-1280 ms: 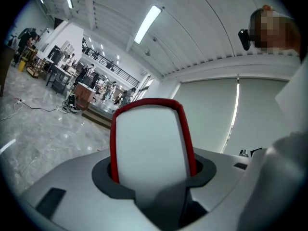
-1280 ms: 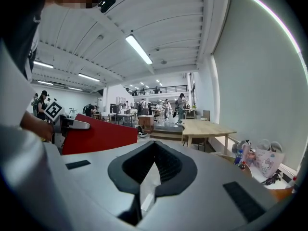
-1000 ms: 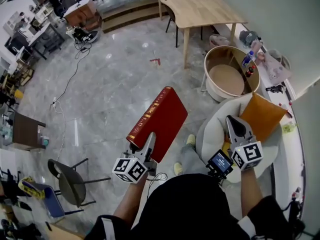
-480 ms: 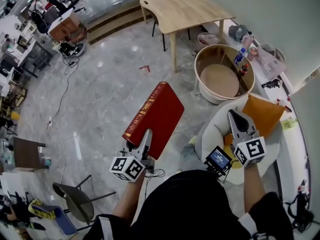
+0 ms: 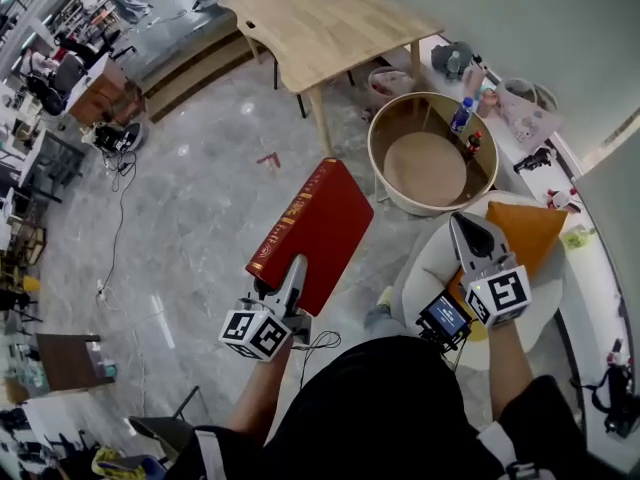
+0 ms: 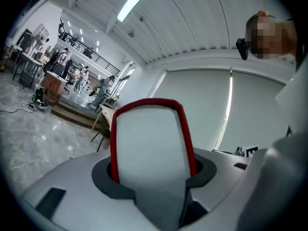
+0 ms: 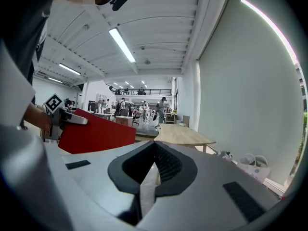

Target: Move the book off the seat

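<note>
While the left gripper [image 5: 296, 271] clamps its near edge, book [image 5: 318, 226] jutting ahead

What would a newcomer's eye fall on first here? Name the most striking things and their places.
The big red book stands out, clamped in the left gripper and held over the grey floor, mid-picture in the head view. Right of it, an orange cushion lies on a white seat.

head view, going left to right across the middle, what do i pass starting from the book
red book → right hand-held gripper → orange cushion
</note>
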Action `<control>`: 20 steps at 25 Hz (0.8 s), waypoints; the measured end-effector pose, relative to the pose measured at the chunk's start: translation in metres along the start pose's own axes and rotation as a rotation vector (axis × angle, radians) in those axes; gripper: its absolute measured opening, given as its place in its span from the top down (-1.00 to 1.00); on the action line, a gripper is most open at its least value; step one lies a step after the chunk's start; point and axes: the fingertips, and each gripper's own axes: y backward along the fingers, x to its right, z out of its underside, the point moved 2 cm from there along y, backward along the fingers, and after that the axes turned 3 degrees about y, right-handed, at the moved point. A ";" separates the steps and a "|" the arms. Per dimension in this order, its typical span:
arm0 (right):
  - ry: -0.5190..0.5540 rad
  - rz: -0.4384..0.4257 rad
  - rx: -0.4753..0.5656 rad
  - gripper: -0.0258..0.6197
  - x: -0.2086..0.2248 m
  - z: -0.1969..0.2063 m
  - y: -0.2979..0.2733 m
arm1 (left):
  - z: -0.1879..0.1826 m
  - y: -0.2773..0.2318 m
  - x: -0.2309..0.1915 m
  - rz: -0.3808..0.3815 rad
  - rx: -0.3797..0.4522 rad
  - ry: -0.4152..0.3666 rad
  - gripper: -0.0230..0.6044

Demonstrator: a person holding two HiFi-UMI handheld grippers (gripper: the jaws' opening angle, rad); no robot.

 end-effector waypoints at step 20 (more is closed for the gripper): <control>-0.092 0.137 -0.038 0.88 0.091 0.021 -0.031 | -0.017 -0.154 0.017 0.134 -0.095 -0.023 0.12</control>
